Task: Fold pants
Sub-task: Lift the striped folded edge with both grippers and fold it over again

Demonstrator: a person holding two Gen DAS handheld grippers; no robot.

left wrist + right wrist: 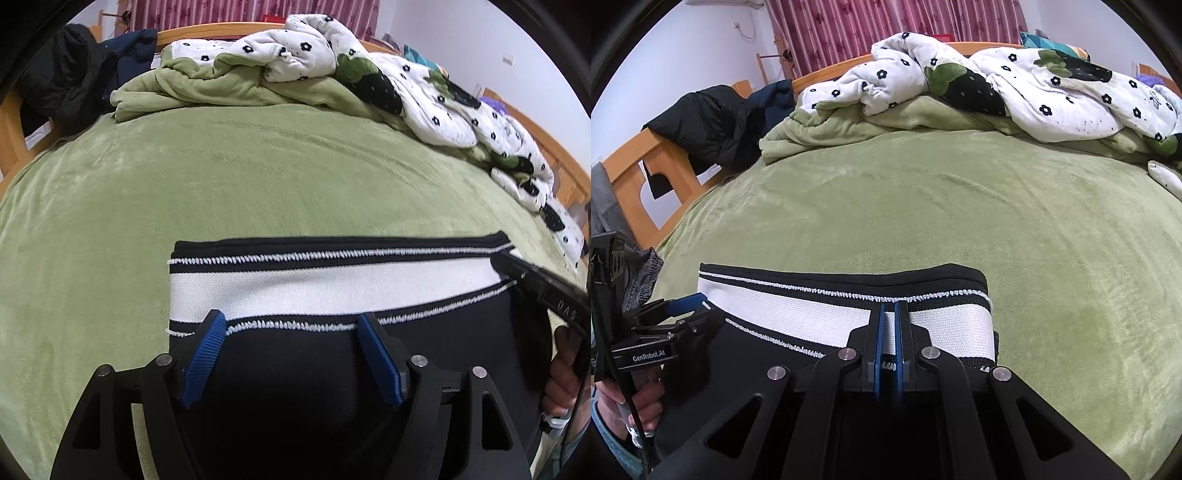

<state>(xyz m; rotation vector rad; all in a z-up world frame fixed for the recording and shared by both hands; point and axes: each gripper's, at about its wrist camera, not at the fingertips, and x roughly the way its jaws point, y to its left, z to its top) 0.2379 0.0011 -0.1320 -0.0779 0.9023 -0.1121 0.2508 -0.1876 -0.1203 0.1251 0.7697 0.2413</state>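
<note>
The soft black pants (332,369) are lying limp on the green bed (258,184), best taken by their black-and-white striped elastic waistband (831,314); the right gripper (889,306) is pinching it, the left gripper (291,325) is hanging spread apart

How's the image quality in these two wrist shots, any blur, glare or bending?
Left wrist view: strong fisheye bulge on the green blanket, dark vignette corners, waistband sharp, the other gripper at the right edge blurred. Right wrist view: same bulge and vignette, even soft light, no glare, curtain slightly soft.
</note>
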